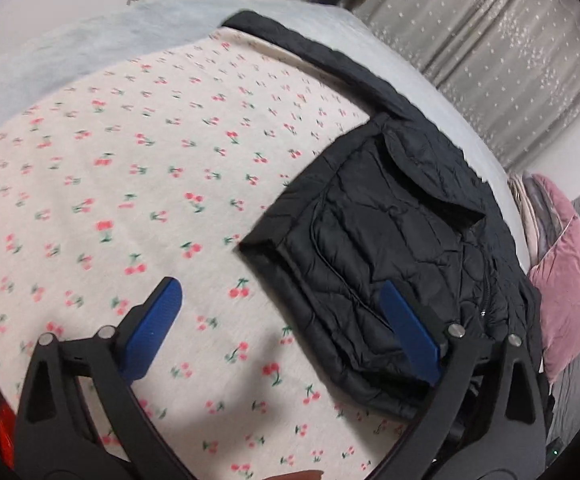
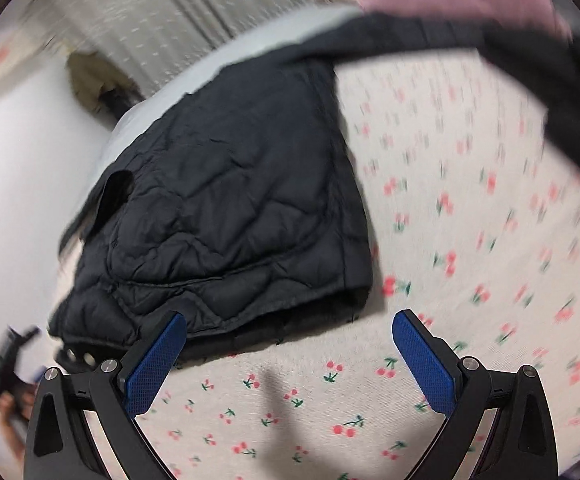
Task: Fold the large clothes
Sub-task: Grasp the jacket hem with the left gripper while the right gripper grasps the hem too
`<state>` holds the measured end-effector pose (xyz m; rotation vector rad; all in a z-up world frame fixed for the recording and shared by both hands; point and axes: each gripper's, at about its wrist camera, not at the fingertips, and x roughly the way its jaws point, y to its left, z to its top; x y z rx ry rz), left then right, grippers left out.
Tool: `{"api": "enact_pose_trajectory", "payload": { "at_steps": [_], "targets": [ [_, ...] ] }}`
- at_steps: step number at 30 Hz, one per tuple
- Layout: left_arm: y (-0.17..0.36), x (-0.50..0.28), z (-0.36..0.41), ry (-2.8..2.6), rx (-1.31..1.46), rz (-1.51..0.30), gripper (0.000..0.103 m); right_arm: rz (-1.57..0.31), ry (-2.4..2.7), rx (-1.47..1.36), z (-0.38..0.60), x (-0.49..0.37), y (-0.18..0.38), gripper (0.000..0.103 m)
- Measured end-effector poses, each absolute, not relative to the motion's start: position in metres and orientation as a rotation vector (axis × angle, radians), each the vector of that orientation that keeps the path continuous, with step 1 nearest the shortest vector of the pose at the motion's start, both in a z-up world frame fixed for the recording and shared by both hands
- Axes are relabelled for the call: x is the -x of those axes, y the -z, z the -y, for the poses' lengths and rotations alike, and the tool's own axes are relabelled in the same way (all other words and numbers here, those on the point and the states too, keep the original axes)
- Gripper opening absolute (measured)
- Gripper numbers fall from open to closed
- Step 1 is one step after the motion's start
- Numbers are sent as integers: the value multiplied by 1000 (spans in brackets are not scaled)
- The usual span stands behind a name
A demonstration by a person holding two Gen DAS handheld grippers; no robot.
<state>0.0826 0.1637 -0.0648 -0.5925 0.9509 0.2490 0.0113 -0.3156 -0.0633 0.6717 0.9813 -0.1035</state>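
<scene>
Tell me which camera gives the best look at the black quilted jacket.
The left wrist view. There the black quilted jacket is sharp, its stitching, pocket flap and zipper visible on the cherry-print bedsheet. The right wrist view shows the folded jacket large but motion-blurred, zipper unseen.

Open ground: the cherry-print sheet (image 1: 137,184) lies bare across the bed's wide left side, giving unobstructed passage there. Obstruction: the black quilted jacket (image 1: 390,248) occupies the right side, bunched and raised, one strip trailing along the far edge. Beyond it, pink pillows (image 1: 566,272) crowd the bed's end. Curtain (image 1: 490,48) closes the far side.
</scene>
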Motion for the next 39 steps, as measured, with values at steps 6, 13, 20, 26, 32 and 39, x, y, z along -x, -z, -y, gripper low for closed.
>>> {"api": "enact_pose_trajectory", "payload": {
  "at_steps": [6,13,20,26,32,39],
  "targets": [
    [102,-121,-152,-225,607,-1057,86,-942,93,-783,327,-20,71,98],
    [98,-128,-123,-213,497,-1022,11,-969,33,-850,330,-39,87,11],
    [61,-86,-127,-154,581,-903,6,-755,44,-789,346,-7,39,4],
    [38,-34,-126,-44,538,-858,6,-653,61,-774,369,28,8,2],
    [40,12,-124,9,461,-881,6,-602,60,-663,367,64,-22,2],
    [50,46,-130,30,475,-922,9,-598,54,-640,368,116,-21,2]
  ]
}}
